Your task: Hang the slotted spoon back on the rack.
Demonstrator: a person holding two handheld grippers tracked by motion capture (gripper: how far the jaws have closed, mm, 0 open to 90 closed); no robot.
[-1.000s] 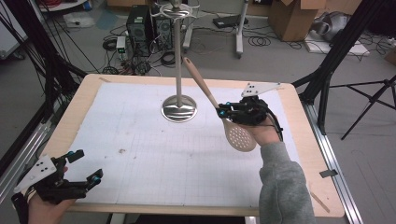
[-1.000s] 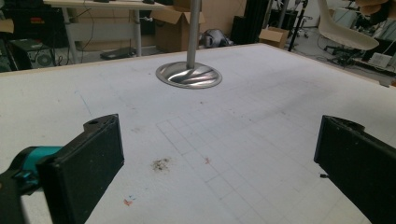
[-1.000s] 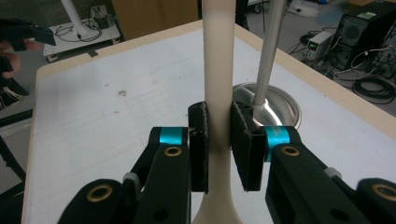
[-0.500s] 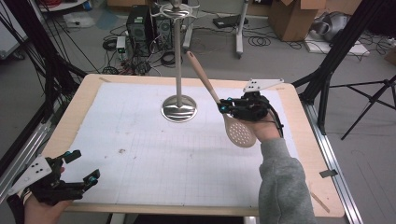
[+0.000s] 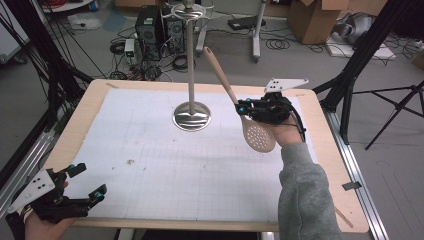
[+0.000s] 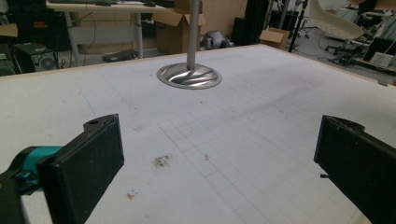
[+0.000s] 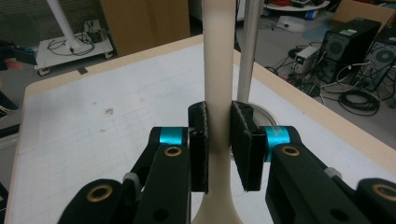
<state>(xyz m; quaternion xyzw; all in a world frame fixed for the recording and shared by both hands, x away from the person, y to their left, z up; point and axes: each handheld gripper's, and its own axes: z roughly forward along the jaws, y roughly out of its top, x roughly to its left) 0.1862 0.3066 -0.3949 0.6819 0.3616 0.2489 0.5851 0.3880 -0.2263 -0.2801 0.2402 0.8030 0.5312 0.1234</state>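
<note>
Right gripper (image 5: 243,108) clamps the slotted spoon (image 5: 250,124); keep its handle tilted toward the stand (image 5: 191,65). Left gripper (image 5: 85,181) wide.

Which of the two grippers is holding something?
The right gripper: its jaws clamp the handle of the slotted spoon. The left gripper stands open with nothing between its jaws.

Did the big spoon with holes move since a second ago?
Yes. The slotted spoon, held in the right gripper, has tipped more upright: its handle end now points higher, toward the top of the metal stand, instead of leaning close beside the pole.
</note>
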